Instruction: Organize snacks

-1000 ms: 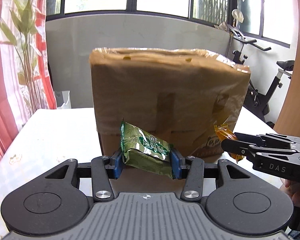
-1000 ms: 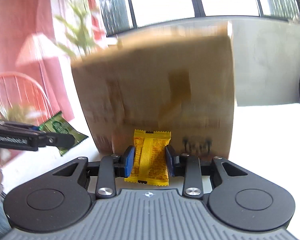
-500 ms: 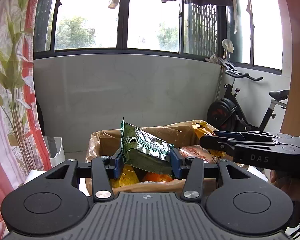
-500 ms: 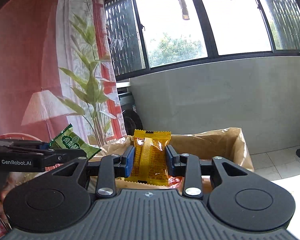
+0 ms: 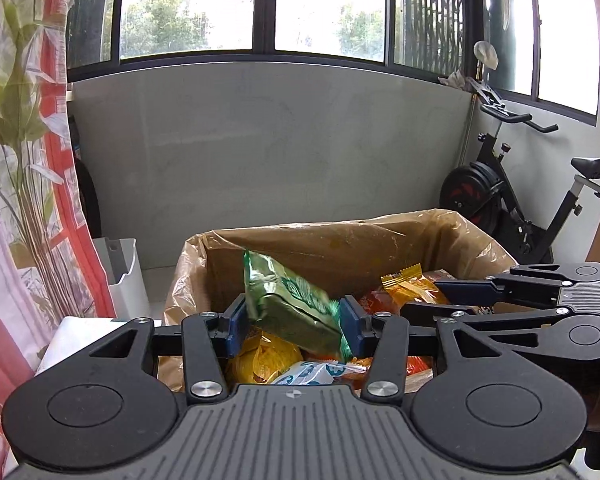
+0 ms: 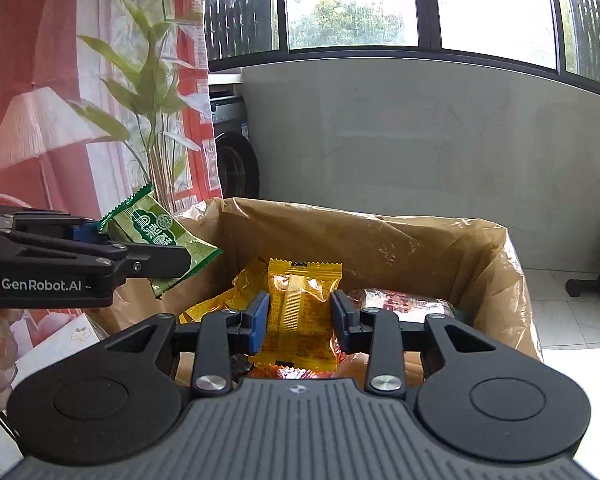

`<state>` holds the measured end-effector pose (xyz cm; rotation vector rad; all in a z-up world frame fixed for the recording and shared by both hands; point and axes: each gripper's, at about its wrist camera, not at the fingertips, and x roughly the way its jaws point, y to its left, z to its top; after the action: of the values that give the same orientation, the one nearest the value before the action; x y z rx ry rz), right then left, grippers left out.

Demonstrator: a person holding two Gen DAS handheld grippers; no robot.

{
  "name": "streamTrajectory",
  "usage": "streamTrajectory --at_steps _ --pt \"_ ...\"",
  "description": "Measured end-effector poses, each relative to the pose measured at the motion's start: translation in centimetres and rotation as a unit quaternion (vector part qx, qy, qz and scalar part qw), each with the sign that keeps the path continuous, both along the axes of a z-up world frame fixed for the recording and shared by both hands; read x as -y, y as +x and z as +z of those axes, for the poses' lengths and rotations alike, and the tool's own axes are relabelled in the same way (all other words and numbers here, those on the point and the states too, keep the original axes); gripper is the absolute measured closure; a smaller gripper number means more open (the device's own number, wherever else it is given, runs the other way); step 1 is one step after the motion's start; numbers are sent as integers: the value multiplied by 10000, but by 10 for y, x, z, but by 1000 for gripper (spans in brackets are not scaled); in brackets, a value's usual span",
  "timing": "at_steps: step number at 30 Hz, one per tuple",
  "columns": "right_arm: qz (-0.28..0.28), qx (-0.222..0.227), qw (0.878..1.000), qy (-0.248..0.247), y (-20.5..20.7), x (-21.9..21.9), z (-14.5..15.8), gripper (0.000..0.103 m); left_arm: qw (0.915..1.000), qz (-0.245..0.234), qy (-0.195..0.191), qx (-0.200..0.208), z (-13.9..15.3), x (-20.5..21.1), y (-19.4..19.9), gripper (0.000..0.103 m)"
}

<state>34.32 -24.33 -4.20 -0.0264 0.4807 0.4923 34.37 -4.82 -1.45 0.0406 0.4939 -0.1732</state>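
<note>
Your box is the reference: brown cardboard, plastic-lined, sitting on a white table. Behind the box: grey wall under dark-framed windows. One exercise bike right of the box, one white bin left of it, floral curtain further left.

Your left gripper pinches one green packet over the box's near edge. Your right gripper pinches one yellow packet above the box's inside. Several more snacks lie in the box; exact count unclear.
</note>
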Motion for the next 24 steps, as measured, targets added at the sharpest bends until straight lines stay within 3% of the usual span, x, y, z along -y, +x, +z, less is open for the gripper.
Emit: streamTrajectory --at_steps 6,9,11,15,19,24 --pt "-148 -44 9999 -27 -1 2 2 62 9999 74 -109 14 9 -11 1 26" --pt "-208 -64 9998 15 -4 4 8 39 9998 178 77 99 18 -8 -6 20" --pt "-238 -104 9995 160 -9 7 15 18 9992 235 228 230 25 -7 -14 14" --pt "-254 13 9994 245 -27 10 32 11 9978 375 310 440 42 -9 -38 8" --pt "-419 217 9987 186 -48 13 51 1 9973 462 96 566 56 -17 -63 7" --pt "-692 345 9969 163 -75 21 73 1 9947 636 -125 803 75 -27 -93 5"
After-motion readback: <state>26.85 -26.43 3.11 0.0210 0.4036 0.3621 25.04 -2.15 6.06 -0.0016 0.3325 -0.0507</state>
